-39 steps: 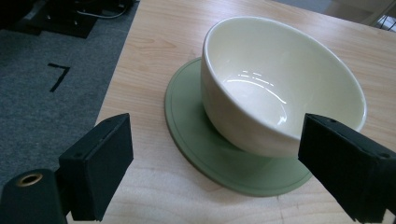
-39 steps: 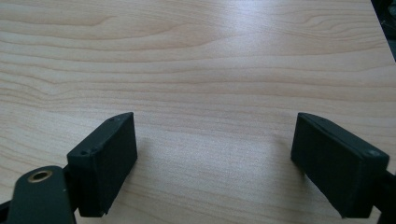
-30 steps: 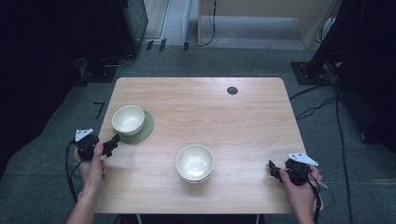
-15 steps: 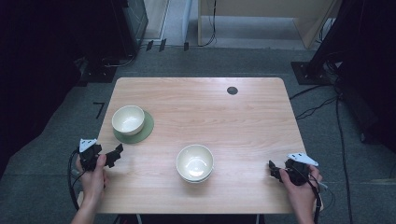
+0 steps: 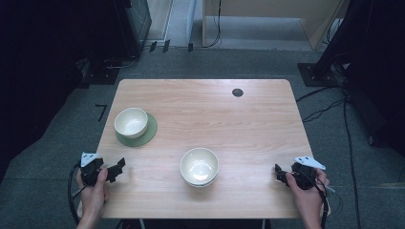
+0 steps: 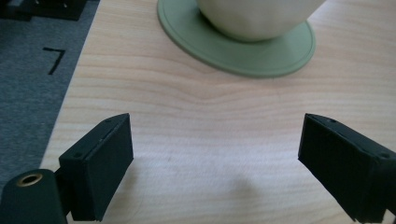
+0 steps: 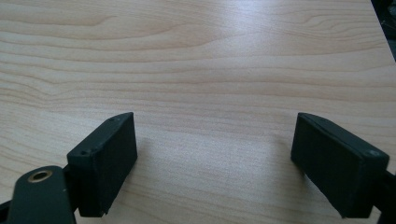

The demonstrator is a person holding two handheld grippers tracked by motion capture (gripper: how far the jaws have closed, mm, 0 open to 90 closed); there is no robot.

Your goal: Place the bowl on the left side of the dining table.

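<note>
Fingers of both grippers spread, empty; bowl cut off, seemingly on saucer

a light wooden table with rounded corners stood on grey carpet, a small dark round cap set into its far side. dark equipment and stands crowded the unlit left and right edges of the room, and black cables trailed across the floor to the right of the table. beyond it stood pale wooden furniture, and a black "7" mark lay on the carpet near the table's left edge.
</note>
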